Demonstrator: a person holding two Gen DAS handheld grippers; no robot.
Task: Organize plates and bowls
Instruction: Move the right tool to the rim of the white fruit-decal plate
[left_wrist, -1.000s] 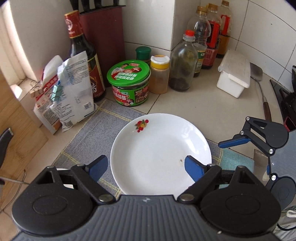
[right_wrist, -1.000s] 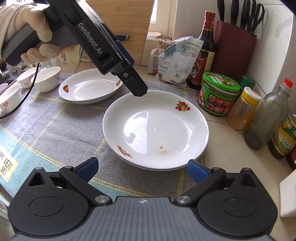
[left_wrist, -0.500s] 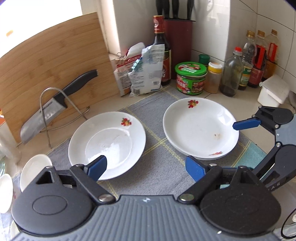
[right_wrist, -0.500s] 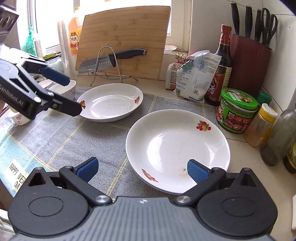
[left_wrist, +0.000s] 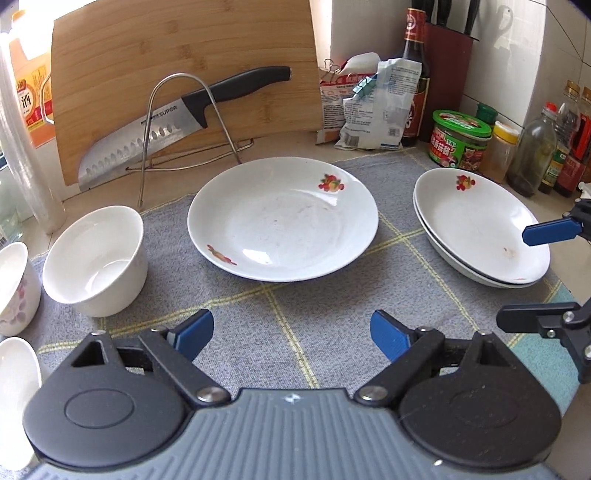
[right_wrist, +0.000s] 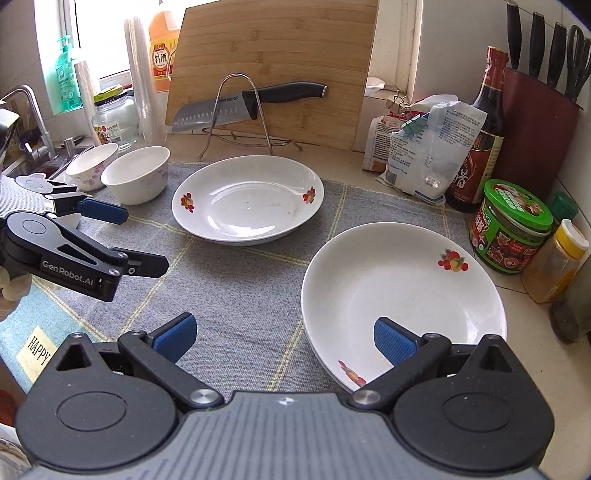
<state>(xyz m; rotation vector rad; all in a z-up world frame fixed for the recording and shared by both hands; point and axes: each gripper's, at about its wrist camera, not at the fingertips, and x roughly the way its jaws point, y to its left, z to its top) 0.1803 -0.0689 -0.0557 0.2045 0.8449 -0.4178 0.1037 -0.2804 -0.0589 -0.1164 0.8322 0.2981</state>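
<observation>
Left wrist view, left to right. A flowered bowl (left_wrist: 14, 288) at the left edge and a plain white bowl (left_wrist: 96, 258) beside it stand upright on the grey cloth (left_wrist: 295, 314); both look empty. A further white dish (left_wrist: 16, 398) is cut off at the lower left, contents not visible. The single plate (left_wrist: 282, 218) lies flat at centre on the cloth, holding nothing but faint smears. To its right, well apart, a stack of two plates (left_wrist: 480, 225) rests near the cloth's right edge, the top one bearing a small brown speck. Behind the dishes: a cutting board (left_wrist: 177, 66) leaning on the wall, a knife (left_wrist: 177, 122) in a wire stand, clipped bags (left_wrist: 369, 107), a dark sauce bottle (left_wrist: 415, 66), a green-lidded jar (left_wrist: 461, 142) with unseen contents, and a yellow-capped jar (left_wrist: 500, 151).

Tongs. The left gripper (left_wrist: 291, 334) hovers above bare cloth with its blue pads spread wide and nothing between them; the single plate lies just ahead of it, the white bowl ahead and to its left. The right gripper (right_wrist: 284, 338) is likewise spread and empty; its right pad overlaps the near rim of the stack in the right wrist view, though contact cannot be judged. The two grippers are near each other, each visible at the edge of the other's view.
</observation>
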